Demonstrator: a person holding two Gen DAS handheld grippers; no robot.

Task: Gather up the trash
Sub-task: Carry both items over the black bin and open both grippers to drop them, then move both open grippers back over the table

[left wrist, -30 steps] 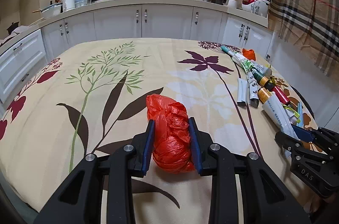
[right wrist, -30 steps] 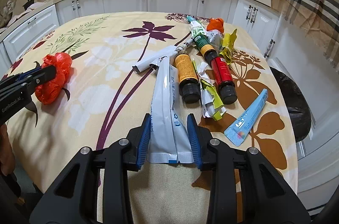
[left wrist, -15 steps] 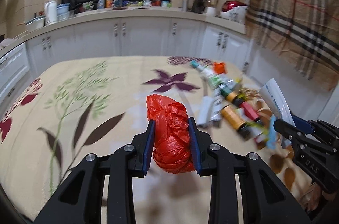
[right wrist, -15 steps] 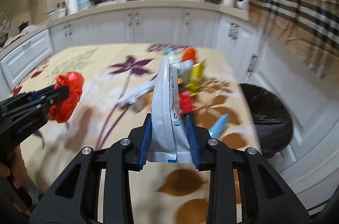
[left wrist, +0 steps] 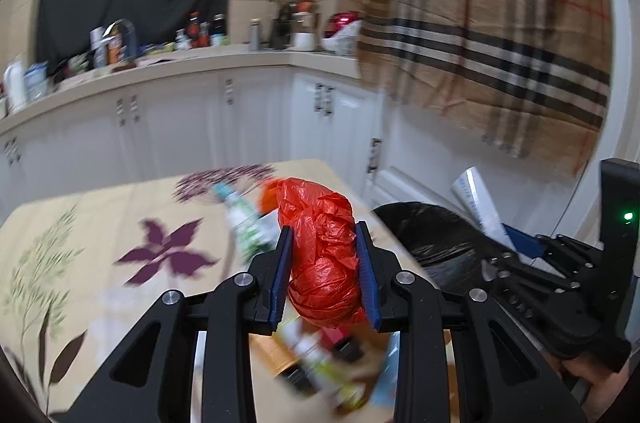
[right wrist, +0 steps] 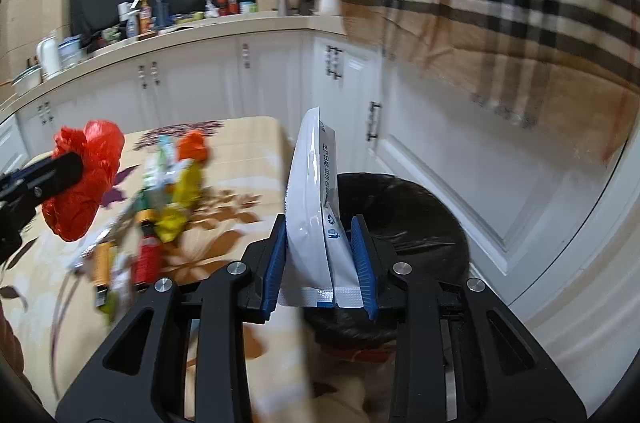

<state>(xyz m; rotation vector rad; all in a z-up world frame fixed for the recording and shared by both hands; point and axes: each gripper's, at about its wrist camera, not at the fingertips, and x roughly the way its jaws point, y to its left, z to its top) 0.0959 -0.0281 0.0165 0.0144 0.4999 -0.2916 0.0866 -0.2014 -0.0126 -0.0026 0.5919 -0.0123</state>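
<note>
kitchen setting: white cabinets behind, a floral tablecloth [right wrist: 224,223] over the table, and a bin with a black liner [right wrist: 416,219] standing just beside the table's edge.

left gripper [left wrist: 323,269]: jaws clamped on a crumpled red plastic bag [left wrist: 324,263], held above the table edge, near the bin.

right gripper [right wrist: 320,257]: jaws clamped on a white pouch [right wrist: 312,191], held upright with the bin directly beyond it.

progress: two items are lifted and close to the bin; neither is inside yet. remaining litter [right wrist: 160,207] on the cloth includes bottles, wrappers and an orange scrap. judgement: release of both items comes next, then several more pickups are needed.
</note>
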